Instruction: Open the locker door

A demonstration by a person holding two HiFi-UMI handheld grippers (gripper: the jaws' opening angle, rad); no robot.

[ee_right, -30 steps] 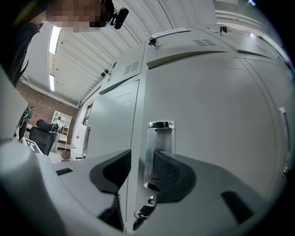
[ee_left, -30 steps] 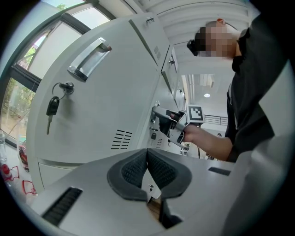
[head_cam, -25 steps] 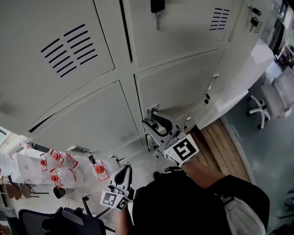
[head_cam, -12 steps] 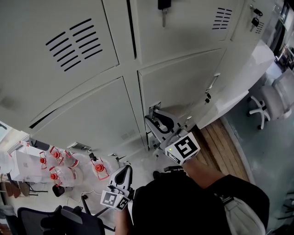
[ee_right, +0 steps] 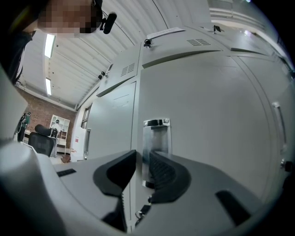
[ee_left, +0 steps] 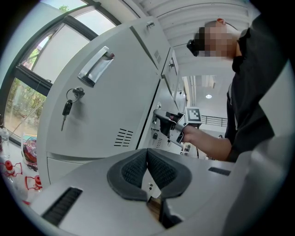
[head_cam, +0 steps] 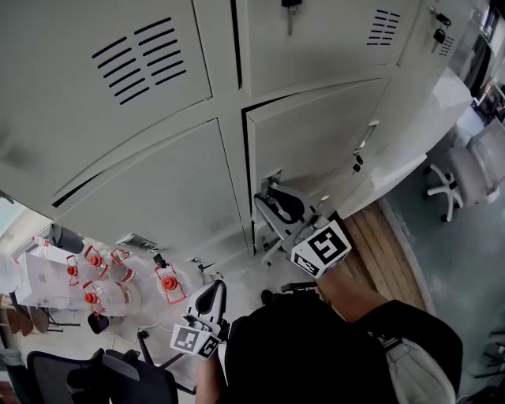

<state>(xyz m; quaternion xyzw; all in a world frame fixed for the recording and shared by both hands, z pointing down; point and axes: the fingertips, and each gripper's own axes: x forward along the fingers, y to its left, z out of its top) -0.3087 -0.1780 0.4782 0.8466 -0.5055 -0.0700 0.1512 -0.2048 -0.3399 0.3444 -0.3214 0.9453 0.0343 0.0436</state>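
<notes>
The lower middle locker door (head_cam: 316, 134) stands slightly ajar, with a dark gap along its left and top edges. My right gripper (head_cam: 273, 194) is at the door's chrome handle (head_cam: 273, 177) near that left edge. In the right gripper view the handle (ee_right: 156, 133) runs down between the pads of the right gripper (ee_right: 143, 162), whose jaws are closing on its lower part. My left gripper (head_cam: 211, 292) hangs low beside the person's body, away from the lockers. Its pads touch in the left gripper view (ee_left: 147, 156), with nothing between them.
The neighbouring lower door (head_cam: 158, 189) is closed. Keys hang from the upper locker (head_cam: 290, 12) and from another door (ee_left: 67, 108). Several red-capped water bottles (head_cam: 110, 292) lie on the floor at left. A black chair (head_cam: 102, 379) and a grey office chair (head_cam: 473, 170) stand nearby.
The door's left edge has come away from the frame and a dark gap has appeared along it. The right gripper has drawn back a little with the handle. The left gripper has stayed put.
</notes>
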